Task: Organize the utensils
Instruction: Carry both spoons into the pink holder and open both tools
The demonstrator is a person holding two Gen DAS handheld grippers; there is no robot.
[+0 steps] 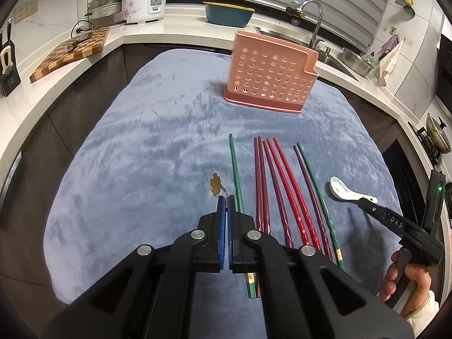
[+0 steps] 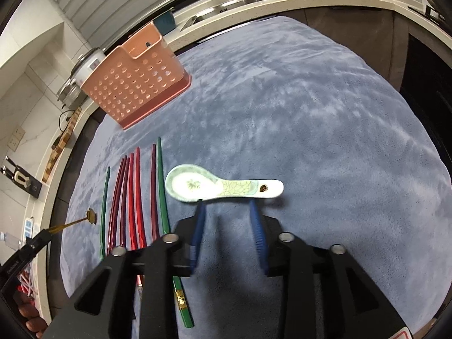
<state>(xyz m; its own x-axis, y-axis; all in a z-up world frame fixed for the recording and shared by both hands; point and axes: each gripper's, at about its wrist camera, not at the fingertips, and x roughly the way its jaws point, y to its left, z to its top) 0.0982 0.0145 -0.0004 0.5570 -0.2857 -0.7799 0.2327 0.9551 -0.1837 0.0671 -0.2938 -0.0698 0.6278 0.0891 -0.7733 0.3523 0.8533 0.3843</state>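
A pink perforated utensil holder (image 1: 268, 73) stands at the far side of the blue cloth; it also shows in the right wrist view (image 2: 135, 82). Several red, maroon and green chopsticks (image 1: 282, 186) lie side by side on the cloth and show in the right wrist view (image 2: 132, 197). My left gripper (image 1: 226, 197) is shut on the thin handle of a small gold flower-head spoon (image 1: 216, 186), held just above the cloth (image 2: 70, 224). A white and green ceramic spoon (image 2: 220, 188) lies crosswise in front of my open right gripper (image 2: 226, 204), whose fingertips reach its handle (image 1: 350, 193).
A blue plush cloth (image 1: 141, 147) covers the table. Counters surround it, with a rice cooker (image 1: 144, 2), a checkered cutting board (image 1: 70, 52), a teal bowl (image 1: 228, 14), a sink with a faucet (image 1: 313, 19) and a stove with a pan (image 1: 438, 138).
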